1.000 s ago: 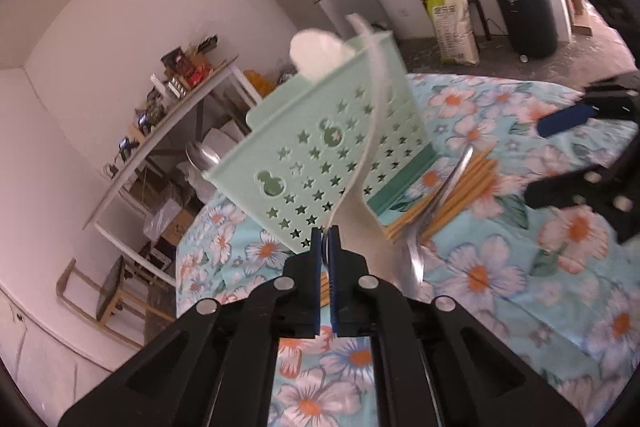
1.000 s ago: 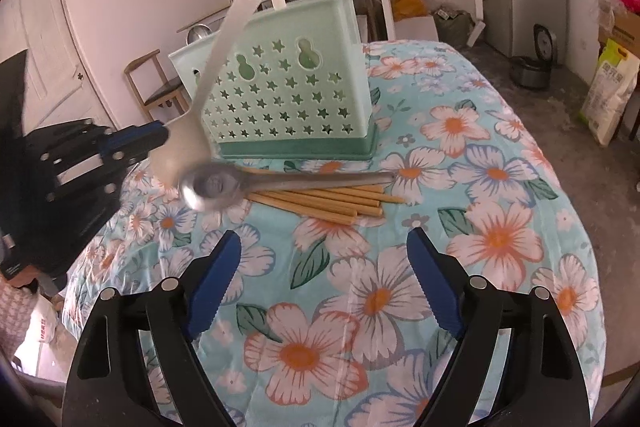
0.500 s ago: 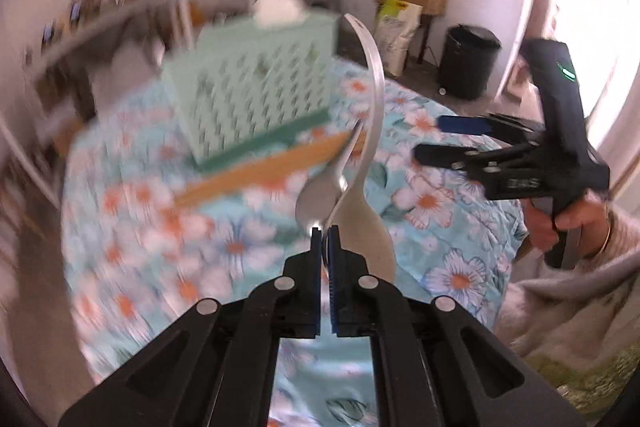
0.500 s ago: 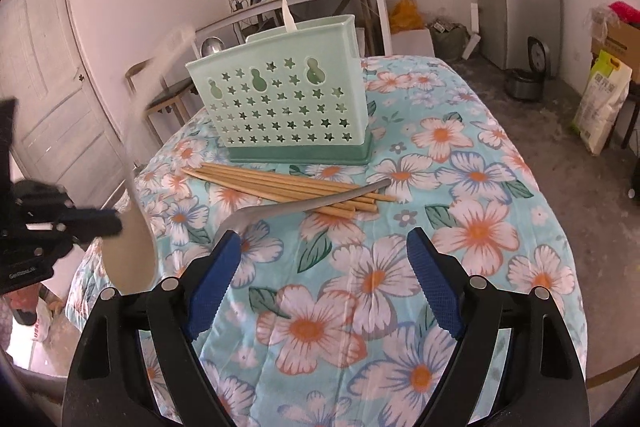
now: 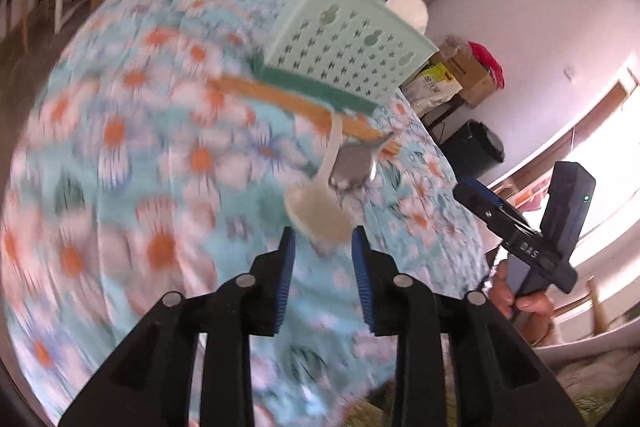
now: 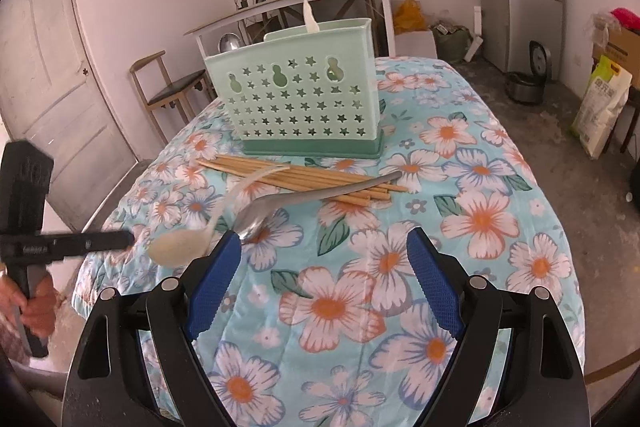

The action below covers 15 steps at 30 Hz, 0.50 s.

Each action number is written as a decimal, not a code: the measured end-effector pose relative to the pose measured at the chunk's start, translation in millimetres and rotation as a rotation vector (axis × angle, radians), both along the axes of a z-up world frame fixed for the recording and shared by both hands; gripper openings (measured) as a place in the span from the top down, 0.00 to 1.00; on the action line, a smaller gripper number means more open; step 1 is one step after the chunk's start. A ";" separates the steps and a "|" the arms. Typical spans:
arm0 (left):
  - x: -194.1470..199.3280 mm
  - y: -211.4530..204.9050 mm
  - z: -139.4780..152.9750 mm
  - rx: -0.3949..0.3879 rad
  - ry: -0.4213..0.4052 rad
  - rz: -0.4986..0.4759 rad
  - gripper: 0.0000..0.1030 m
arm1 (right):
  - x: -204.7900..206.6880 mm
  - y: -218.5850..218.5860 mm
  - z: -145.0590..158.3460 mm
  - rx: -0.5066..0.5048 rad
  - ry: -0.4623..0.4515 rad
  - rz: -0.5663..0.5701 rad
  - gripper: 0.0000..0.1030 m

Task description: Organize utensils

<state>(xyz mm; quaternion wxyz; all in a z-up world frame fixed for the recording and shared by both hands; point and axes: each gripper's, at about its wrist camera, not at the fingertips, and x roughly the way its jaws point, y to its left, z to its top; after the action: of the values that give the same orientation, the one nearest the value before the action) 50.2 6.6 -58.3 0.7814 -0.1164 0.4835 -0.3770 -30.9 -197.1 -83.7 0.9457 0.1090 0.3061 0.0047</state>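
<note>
Left wrist view: the left gripper [image 5: 323,241] has just been opening its ribbed blue fingers [image 5: 286,259], releasing the glossy white plastic spoon [image 5: 318,213].

Right wrist view: the right gripper [image 6: 324,259] gapes empty over the floral quilted worktop [image 6: 480,219]; the spoon is beside a steel spoon [image 6: 280,205], near bamboo chopsticks [image 6: 304,177] and the star-perforated mint caddy [image 6: 300,99].

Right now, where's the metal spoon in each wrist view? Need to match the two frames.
Left wrist: metal spoon right of centre, blurred, bowl just beyond the white plastic spoon, above the left gripper.
Right wrist: metal spoon centre, bowl near the left finger of the right gripper, handle lying across the chopsticks.
Shared landmark: the green utensil basket, behind the chopsticks in both.
</note>
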 end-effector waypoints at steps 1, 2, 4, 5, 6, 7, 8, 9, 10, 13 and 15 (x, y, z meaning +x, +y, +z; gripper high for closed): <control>-4.6 1.4 -2.7 -0.023 0.029 0.009 0.67 | -0.4 1.6 0.9 -0.003 0.000 0.003 0.22; -8.8 3.5 -6.4 -0.059 0.060 0.019 0.64 | -0.8 3.0 1.6 -0.005 -0.001 0.008 0.22; -11.2 6.3 -10.6 -0.110 0.101 0.032 0.57 | -1.0 5.4 2.8 -0.008 -0.001 0.015 0.22; -11.1 6.4 -13.3 -0.148 0.125 0.041 0.55 | -1.1 5.9 3.0 -0.007 0.000 0.016 0.22; -9.9 7.0 -15.4 -0.177 0.145 0.052 0.55 | -1.2 6.4 3.4 -0.005 0.000 0.018 0.22; -6.4 7.0 -18.7 -0.218 0.177 0.071 0.54 | -1.5 6.5 4.0 -0.005 0.000 0.018 0.22; -3.6 8.3 -20.3 -0.252 0.202 0.083 0.54 | -1.8 6.7 4.5 -0.004 -0.001 0.018 0.22; 0.0 8.8 -23.0 -0.295 0.232 0.099 0.54 | -2.7 6.4 5.2 -0.002 -0.004 0.017 0.22; 3.5 11.3 -25.8 -0.342 0.265 0.119 0.54 | -3.6 5.9 5.8 0.000 -0.006 0.014 0.22; 14.3 13.5 -36.5 -0.455 0.370 0.176 0.55 | -5.5 3.7 5.9 0.008 -0.007 0.006 0.22; 18.0 10.6 -42.2 -0.476 0.402 0.197 0.56 | -5.3 1.9 5.5 0.014 -0.006 0.001 0.22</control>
<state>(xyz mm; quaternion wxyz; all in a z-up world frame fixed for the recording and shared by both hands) 68.2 17.2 -100.5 0.6538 -0.4139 0.5129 -0.3716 -36.2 -195.2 -78.2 0.9459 0.1153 0.3033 0.0074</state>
